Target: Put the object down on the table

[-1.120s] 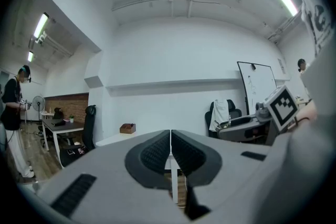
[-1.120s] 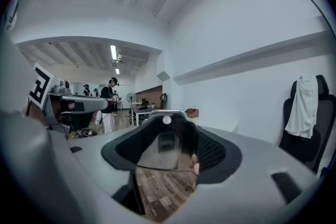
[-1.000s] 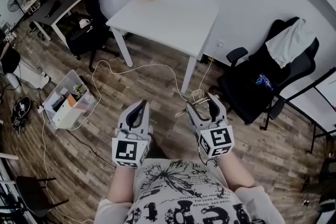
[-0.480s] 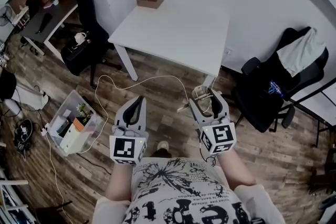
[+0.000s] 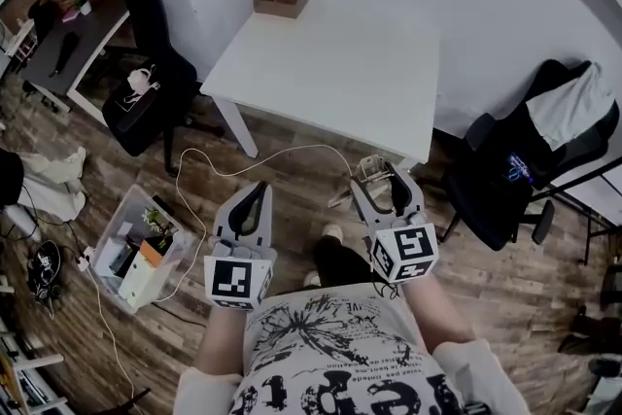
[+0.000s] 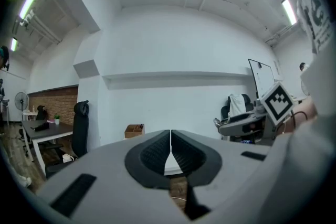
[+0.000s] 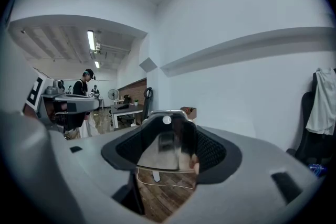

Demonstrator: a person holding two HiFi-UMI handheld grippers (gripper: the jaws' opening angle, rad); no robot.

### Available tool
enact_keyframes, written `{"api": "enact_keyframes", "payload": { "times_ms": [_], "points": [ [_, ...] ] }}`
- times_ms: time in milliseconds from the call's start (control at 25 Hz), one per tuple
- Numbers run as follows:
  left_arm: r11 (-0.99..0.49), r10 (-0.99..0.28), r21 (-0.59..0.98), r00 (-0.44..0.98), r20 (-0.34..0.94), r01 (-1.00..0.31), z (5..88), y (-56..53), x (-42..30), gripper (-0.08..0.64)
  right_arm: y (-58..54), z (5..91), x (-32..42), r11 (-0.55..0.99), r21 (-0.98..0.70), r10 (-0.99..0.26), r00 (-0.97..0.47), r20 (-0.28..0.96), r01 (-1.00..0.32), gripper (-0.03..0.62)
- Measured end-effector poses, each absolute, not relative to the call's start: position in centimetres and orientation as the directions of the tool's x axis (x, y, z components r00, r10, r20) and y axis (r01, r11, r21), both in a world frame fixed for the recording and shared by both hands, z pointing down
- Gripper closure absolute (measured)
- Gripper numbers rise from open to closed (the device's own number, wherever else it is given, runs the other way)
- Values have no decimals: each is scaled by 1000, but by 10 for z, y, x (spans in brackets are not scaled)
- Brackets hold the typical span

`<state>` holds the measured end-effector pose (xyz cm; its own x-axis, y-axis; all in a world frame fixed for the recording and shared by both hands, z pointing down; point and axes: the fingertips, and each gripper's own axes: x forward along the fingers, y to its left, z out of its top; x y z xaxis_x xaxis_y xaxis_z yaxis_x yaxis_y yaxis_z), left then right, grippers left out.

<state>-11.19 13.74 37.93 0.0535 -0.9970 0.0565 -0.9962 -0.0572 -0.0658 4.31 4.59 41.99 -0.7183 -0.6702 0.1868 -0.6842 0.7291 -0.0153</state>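
The white bench (image 5: 330, 63) has come nearer, at 12 o'clock. The right claw (image 5: 383, 180) holds the clear object (image 5: 370, 168) between wide jaws, above the floor (image 5: 292, 165); the left claw (image 5: 255, 199) is closed and empty

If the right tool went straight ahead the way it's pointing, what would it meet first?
Most likely the near edge of the white table: the right tool, shut on the object, points toward it. Depth and height are unclear, though.
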Motion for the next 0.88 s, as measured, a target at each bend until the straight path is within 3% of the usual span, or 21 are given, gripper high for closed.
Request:
{"api": "enact_keyframes", "payload": {
  "times_ms": [880],
  "points": [
    [-140,-989,-19,138,56,-990,381,-199,-223,548,-275,458,-53,634,-75,-726,-626,286,-769,311]
  ]
}}
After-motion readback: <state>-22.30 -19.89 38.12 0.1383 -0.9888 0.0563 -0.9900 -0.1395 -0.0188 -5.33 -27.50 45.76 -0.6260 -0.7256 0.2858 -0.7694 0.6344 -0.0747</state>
